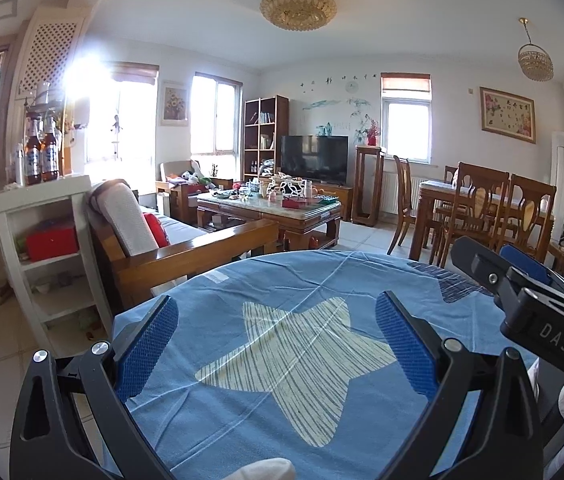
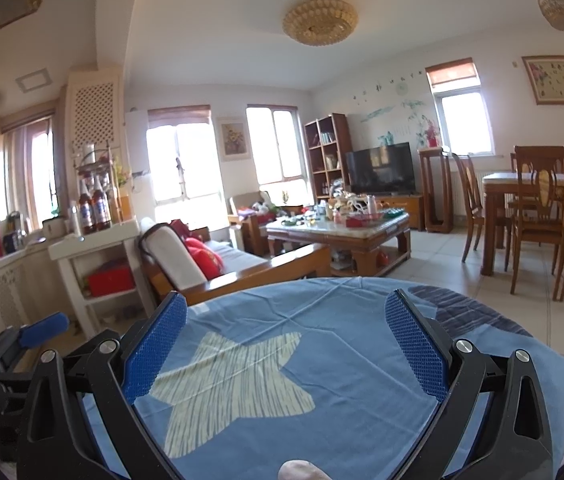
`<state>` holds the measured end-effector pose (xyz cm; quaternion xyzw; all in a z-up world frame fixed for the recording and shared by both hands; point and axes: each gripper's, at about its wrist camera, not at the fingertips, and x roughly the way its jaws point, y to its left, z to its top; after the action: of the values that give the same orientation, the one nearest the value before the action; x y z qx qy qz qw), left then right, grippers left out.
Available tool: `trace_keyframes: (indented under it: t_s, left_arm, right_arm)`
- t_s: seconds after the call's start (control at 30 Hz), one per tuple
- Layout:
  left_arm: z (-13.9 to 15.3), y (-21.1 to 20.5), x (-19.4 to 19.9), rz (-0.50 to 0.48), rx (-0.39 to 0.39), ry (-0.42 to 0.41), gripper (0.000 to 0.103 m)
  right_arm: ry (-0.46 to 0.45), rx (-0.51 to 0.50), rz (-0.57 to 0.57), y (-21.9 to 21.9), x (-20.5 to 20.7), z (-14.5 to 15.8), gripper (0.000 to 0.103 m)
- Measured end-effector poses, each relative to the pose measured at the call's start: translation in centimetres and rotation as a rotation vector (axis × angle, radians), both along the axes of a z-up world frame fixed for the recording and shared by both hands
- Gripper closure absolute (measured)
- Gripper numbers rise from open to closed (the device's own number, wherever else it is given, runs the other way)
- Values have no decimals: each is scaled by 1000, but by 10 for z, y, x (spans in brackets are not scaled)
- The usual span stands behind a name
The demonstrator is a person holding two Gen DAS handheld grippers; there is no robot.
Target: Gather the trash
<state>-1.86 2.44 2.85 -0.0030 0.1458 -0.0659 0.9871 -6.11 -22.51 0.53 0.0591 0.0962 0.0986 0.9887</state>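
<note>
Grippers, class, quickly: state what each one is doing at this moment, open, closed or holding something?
Left gripper: open, fingers spread wide, holding nothing, above the blue star-print cloth.
Right gripper: open, holding nothing, over the same cloth.

1. A blue cloth (image 1: pixel 282 360) with a pale striped star (image 1: pixel 298 364) covers a round surface in the foreground.
2. A wooden sofa (image 1: pixel 186 248) with a red cushion (image 1: pixel 157 229) stands beyond it.
3. A white shelf unit (image 1: pixel 42 256) beside the sofa holds a red box (image 1: pixel 52 243); two brown bottles (image 1: pixel 41 152) stand on top.
4. A cluttered coffee table (image 1: pixel 270 210) sits in the middle of the room.
5. A dark television (image 1: pixel 315 159) stands near a wooden bookcase (image 1: pixel 265 136).
6. A dining table (image 2: pixel 538 188) with wooden chairs (image 2: pixel 540 216) is on the right.
7. A round ceiling lamp (image 1: pixel 298 8) hangs overhead.
</note>
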Motion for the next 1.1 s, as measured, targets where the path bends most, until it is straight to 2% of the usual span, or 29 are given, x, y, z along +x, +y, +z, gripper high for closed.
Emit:
trace_keyframes:
  t_s: [1.1]
  left_arm:
    - [-1, -5, -1, -27, 7, 27, 5]
  right_arm:
    - [6, 6, -4, 0, -2, 3, 5]
